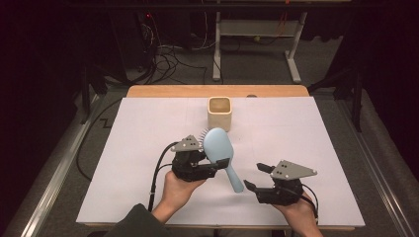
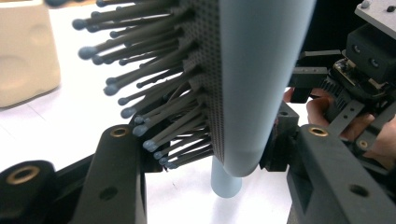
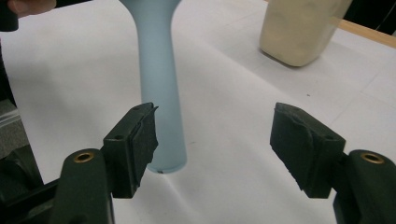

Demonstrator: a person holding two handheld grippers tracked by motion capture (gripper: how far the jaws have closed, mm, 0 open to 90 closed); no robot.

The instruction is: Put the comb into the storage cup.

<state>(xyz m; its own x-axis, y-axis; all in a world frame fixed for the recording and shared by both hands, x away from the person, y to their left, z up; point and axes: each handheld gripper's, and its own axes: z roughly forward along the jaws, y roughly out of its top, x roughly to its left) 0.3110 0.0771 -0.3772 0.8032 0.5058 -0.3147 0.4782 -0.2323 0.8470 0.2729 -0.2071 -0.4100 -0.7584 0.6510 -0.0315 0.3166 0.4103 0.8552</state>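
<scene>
A light blue hairbrush [image 1: 217, 144] stands tilted above the white sheet, its handle end [image 1: 237, 186] pointing down toward me. My left gripper [image 1: 220, 165] is shut on the brush where the head narrows. In the left gripper view the brush head [image 2: 261, 70] sits between the two jaws of my left gripper [image 2: 219, 149], bristles [image 2: 154, 79] pointing left. My right gripper [image 1: 254, 177] is open, just right of the handle end. In the right gripper view the handle [image 3: 159, 93] stands just beyond the left jaw of the right gripper [image 3: 215, 140], with nothing between the jaws.
A cream square cup [image 1: 219, 112] stands upright at the back middle of the white sheet [image 1: 148, 123]; the cup [image 3: 299, 28] also shows at the far right in the right gripper view. Behind the wooden table edge [image 1: 173, 91] are cables and a desk frame.
</scene>
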